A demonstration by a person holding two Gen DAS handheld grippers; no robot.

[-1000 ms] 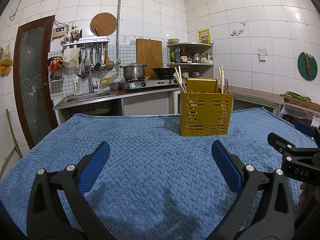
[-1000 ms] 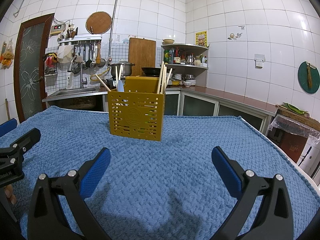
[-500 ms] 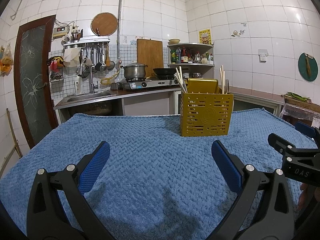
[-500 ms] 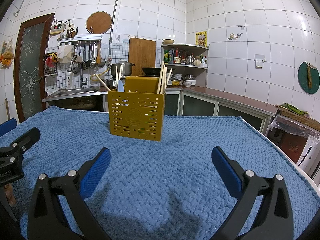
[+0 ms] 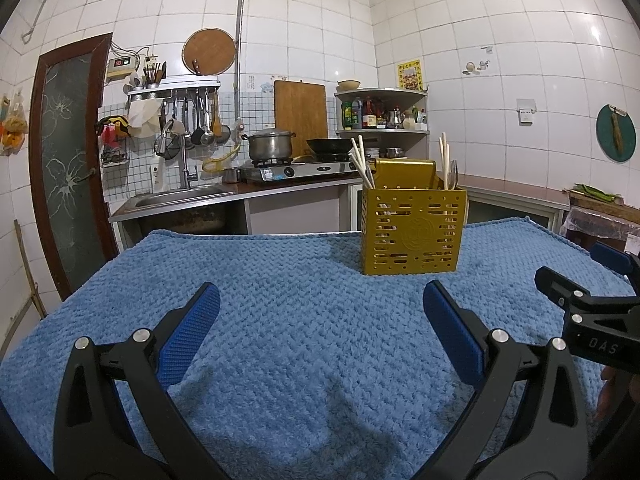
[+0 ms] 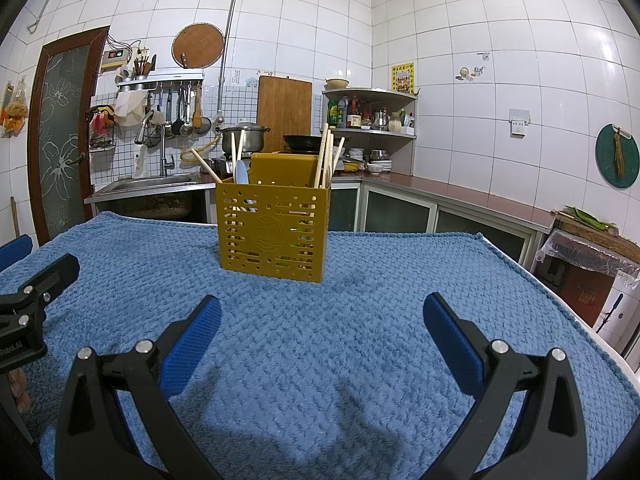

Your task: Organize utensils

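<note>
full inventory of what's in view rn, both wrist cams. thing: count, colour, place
perforated plastic utensil caddy: 1, mustard yellow, upright on the towel, far centre
wooden chopsticks: several, pale wood, standing in the caddy, exact count unclear
spoon: 1, pale blue-white, in the caddy's left compartment in the right wrist view
metal fork: 1, silver, in the caddy's right side in the left wrist view
knitted towel: 1, blue, covering the table
lidded steel pot: 1, silver, on the stove behind
black wok: 1, on the stove beside the pot
wooden cutting board: 1, brown, leaning on the tiled wall
left gripper: 1, black with blue pads, open, empty, above the towel
right gripper: 1, same colours, open, empty
</note>
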